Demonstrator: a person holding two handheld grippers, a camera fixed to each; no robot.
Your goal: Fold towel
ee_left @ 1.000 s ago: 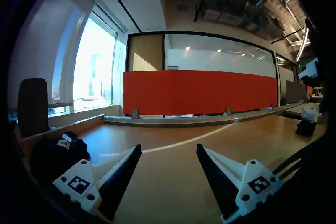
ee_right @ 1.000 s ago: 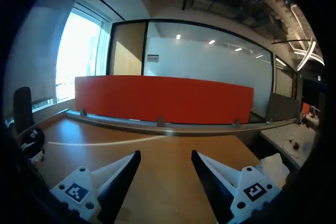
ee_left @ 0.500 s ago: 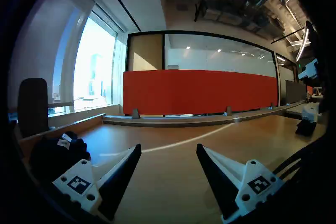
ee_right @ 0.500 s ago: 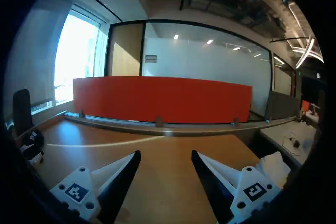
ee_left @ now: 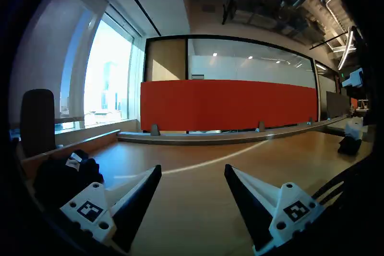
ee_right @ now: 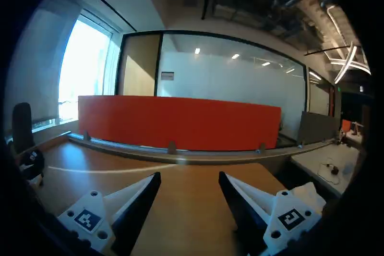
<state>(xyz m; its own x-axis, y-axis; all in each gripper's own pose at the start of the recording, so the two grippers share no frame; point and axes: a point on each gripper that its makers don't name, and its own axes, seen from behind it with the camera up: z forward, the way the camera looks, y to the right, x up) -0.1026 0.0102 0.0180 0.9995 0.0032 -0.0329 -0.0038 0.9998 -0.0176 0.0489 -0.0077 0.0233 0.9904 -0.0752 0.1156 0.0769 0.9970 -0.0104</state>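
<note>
Desk of wood below, left gripper level, spread wide, empty, right gripper same

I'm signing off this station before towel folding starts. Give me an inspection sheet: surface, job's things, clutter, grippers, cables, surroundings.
Surface: wooden desk, a sunlight streak across it.
Job's things: dark cloth bundle with a white tag, bunched at the desk's left edge; possibly the towel, cannot tell.
Clutter: white crumpled heap, cloth or paper, at the right.
Grippers: left gripper open, holding nothing; right gripper open, holding nothing.
Cables: black cables beside the left gripper; thin cable on the neighbouring white desk.
Surroundings: orange divider, bright window, black chair.
</note>
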